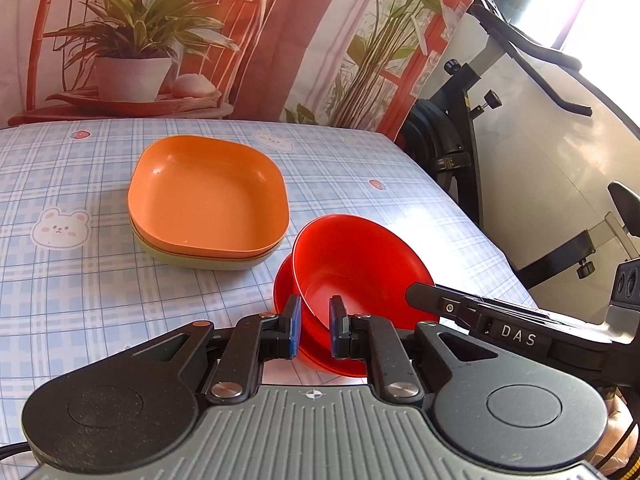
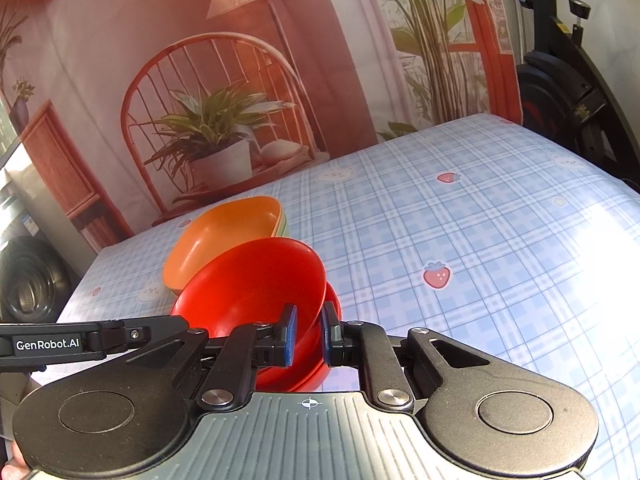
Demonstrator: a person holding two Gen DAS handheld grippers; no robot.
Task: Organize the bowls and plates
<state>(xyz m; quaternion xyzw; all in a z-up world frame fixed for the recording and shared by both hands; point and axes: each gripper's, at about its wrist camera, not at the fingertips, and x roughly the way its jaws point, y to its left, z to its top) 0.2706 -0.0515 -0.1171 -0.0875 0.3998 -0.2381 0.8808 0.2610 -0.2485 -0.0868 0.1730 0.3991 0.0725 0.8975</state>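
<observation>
A red bowl (image 1: pixel 352 264) is tilted over a second red bowl (image 1: pixel 316 354) on the checked tablecloth. My left gripper (image 1: pixel 315 330) has its fingers either side of the near rims and pinches them. My right gripper (image 2: pixel 309 334) clamps the tilted red bowl's rim (image 2: pixel 256 280) from the opposite side, with the lower red bowl (image 2: pixel 320 368) beneath. An orange square plate (image 1: pixel 208 196) sits stacked on a pale green plate (image 1: pixel 188 258) just left of the bowls; it also shows in the right wrist view (image 2: pixel 224 236).
The table (image 1: pixel 60 280) has a blue plaid cloth with bears and strawberries. Its right edge (image 1: pixel 492 236) drops beside a black exercise bike (image 1: pixel 460 140). A printed backdrop (image 1: pixel 160 40) hangs behind the far edge. The other gripper's body (image 1: pixel 516 334) sits at right.
</observation>
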